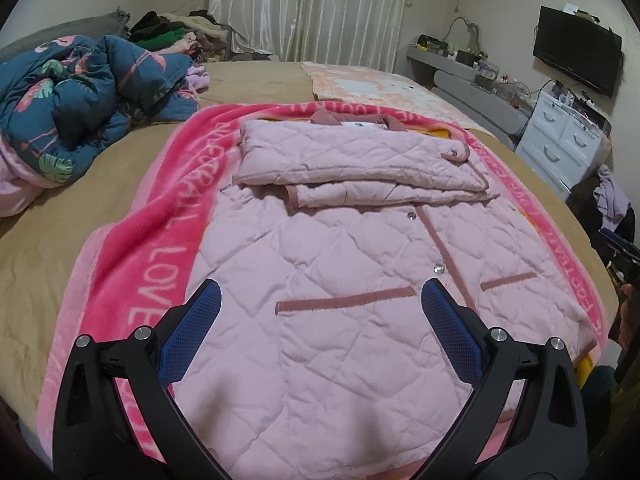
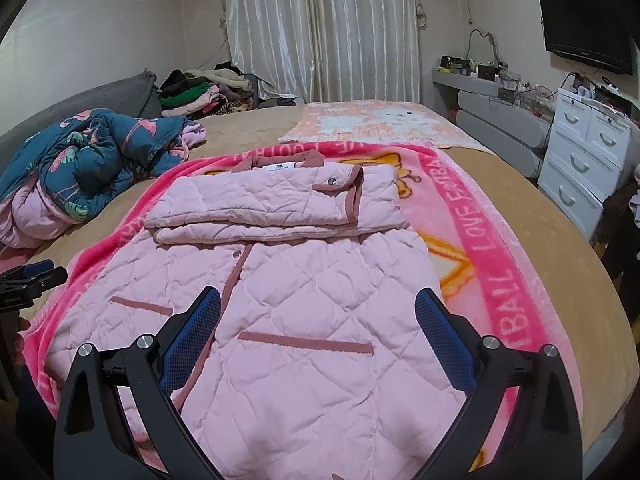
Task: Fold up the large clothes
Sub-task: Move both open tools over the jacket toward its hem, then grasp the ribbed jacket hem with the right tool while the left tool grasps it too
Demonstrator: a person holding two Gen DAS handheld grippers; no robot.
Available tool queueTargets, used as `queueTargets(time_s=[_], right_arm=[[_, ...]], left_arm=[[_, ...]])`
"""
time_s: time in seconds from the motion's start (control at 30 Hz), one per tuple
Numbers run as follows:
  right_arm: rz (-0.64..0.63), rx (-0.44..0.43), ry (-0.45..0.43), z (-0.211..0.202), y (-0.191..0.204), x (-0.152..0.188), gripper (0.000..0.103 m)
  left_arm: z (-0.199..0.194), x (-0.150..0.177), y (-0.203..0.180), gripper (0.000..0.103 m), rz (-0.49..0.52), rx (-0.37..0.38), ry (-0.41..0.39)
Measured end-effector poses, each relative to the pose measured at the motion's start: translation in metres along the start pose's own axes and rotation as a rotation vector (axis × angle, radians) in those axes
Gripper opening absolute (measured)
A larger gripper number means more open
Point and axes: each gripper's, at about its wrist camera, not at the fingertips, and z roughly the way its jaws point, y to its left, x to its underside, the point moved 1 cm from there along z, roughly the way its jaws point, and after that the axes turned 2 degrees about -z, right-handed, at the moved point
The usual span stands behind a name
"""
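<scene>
Quilted pink jacket (image 1: 352, 280) spread front-up on a pink blanket (image 1: 160, 240) over the bed (image 1: 60, 208).
Both sleeves lie folded across the chest, below the collar — left gripper (image 1: 320, 300) and right gripper (image 2: 318, 308) hover above the hem, jaws wide apart, gripping nothing.

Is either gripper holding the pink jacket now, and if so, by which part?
No, nothing is held. The left gripper and the right gripper are both open above the lower part of the jacket, with no cloth between the fingers.
</scene>
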Motion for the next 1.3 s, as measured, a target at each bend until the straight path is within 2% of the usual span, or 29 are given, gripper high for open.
queueTargets(time_s=[0.77,1.3], right_arm=[[-0.023,0.034,0.123,0.023,-0.020,0.038,0.097],[0.013,0.082,0.210,0.017,-0.053,0.062,0.097]], left_arm=[[0.027,0.062,0.018,0.094,-0.001,-0.050,0.143],[0.031,0.084,0.067,0.094,-0.080,-0.126,0.216]])
